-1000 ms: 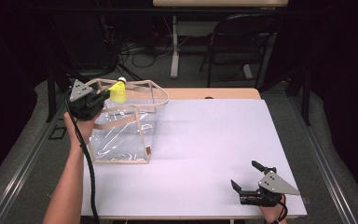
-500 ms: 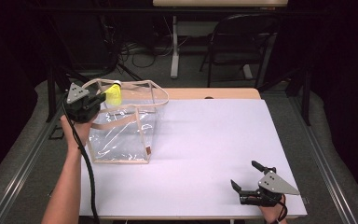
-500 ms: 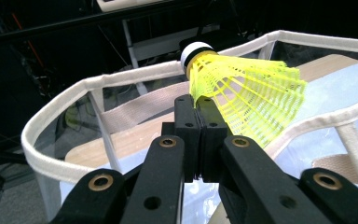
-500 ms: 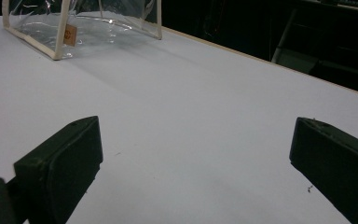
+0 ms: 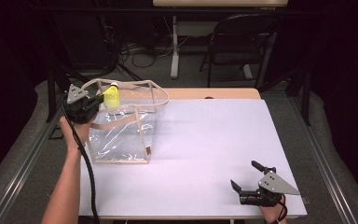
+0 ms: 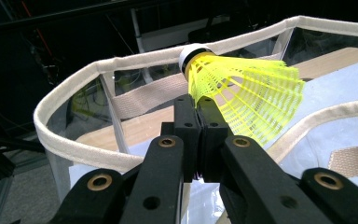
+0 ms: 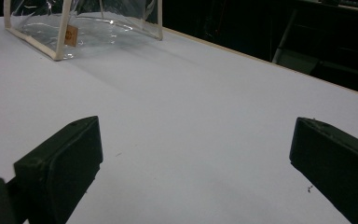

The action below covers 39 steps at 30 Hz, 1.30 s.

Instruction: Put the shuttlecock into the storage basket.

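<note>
A yellow shuttlecock [image 5: 112, 97] with a white cork tip hangs at the far left top rim of a clear plastic bag [image 5: 121, 135] trimmed in beige webbing. My left gripper [image 5: 100, 99] is shut on it. In the left gripper view the jaws pinch the edge of the shuttlecock's [image 6: 247, 93] yellow skirt, the left gripper [image 6: 198, 105] is level with the bag's rim [image 6: 74, 84], and the cork points away. My right gripper [image 5: 244, 175] rests open near the table's front right corner, with nothing between its jaws. The right gripper [image 7: 196, 140] faces the bag [image 7: 84, 21] across the bare white tabletop.
The white tabletop [image 5: 214, 140] spreads between the bag and the right gripper. A wooden strip [image 5: 214, 93] runs along the far edge. A dark chair [image 5: 242, 42] and a desk leg [image 5: 174, 46] with cables stand on the floor behind the table.
The left gripper has carried the shuttlecock a little to the left and down, nearer the bag's rim. The right gripper has stayed in place.
</note>
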Each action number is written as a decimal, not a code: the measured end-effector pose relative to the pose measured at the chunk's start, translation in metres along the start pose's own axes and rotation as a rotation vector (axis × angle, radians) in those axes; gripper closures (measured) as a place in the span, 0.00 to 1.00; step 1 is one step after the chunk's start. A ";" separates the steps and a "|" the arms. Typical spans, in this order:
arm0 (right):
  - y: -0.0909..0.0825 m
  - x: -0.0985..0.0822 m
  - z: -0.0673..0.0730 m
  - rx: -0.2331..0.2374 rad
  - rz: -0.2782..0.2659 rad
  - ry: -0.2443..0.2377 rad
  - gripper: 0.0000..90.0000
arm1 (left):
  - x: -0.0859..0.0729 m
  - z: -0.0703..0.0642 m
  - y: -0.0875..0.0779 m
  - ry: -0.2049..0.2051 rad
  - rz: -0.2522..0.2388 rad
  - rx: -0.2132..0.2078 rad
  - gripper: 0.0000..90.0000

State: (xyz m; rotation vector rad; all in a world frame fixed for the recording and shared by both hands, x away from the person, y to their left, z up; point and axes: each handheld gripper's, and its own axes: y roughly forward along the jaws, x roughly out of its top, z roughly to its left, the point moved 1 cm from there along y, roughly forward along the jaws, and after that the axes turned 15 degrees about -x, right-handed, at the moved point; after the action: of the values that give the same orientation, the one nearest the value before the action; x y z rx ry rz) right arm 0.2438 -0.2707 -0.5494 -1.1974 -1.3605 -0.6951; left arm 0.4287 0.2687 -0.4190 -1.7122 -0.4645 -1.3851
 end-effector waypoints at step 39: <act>0.000 -0.002 -0.003 0.004 0.001 0.009 0.02 | -0.019 -0.043 -0.011 0.052 -0.036 -0.070 0.00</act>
State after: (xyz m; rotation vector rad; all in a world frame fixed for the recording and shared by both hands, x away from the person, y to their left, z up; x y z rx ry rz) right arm 0.2446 -0.2735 -0.5504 -1.1903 -1.3530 -0.6968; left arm 0.3885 0.2449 -0.4313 -1.7272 -0.4238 -1.4837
